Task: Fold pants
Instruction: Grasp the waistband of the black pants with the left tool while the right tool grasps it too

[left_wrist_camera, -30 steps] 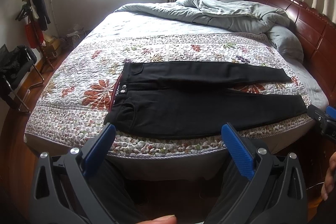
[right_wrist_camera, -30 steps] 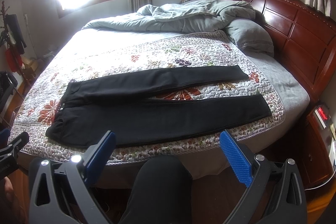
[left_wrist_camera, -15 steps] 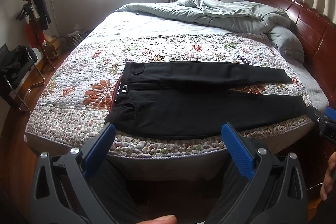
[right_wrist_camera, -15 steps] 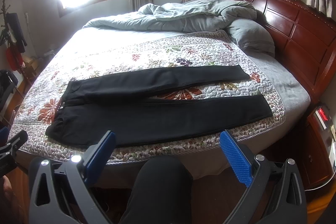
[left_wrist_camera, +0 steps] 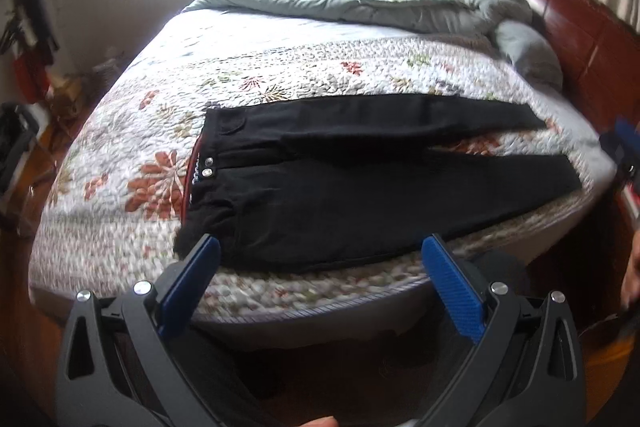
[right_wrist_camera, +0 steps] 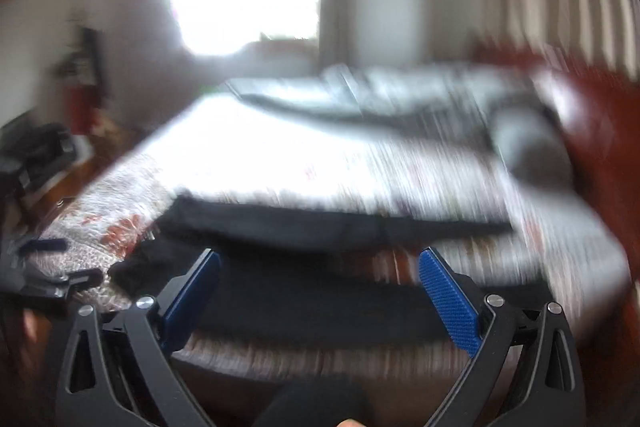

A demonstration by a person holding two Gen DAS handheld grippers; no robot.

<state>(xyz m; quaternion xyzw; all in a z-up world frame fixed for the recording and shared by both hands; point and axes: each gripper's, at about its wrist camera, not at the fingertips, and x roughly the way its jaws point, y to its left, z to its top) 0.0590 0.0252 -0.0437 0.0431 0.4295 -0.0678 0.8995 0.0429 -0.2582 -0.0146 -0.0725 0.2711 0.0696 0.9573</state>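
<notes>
Black pants [left_wrist_camera: 360,183] lie flat on the floral quilt [left_wrist_camera: 120,227], waistband to the left, both legs stretched to the right and slightly apart. My left gripper [left_wrist_camera: 320,247] is open and empty, just short of the bed's near edge, over the pants' near hip. My right gripper [right_wrist_camera: 320,263] is open and empty, low over the near leg of the pants [right_wrist_camera: 320,303]; this view is strongly blurred. The left gripper shows at the left edge of the right wrist view [right_wrist_camera: 52,267].
A grey duvet [left_wrist_camera: 400,3] and pillow [left_wrist_camera: 528,51] lie at the bed's far side. A dark wooden headboard [left_wrist_camera: 580,27] stands on the right. A coat rack [left_wrist_camera: 32,39] and chair stand on the left floor.
Both grippers have moved forward and down toward the bed's near edge. The right one moves fast and its view is now blurred. The pants have not moved.
</notes>
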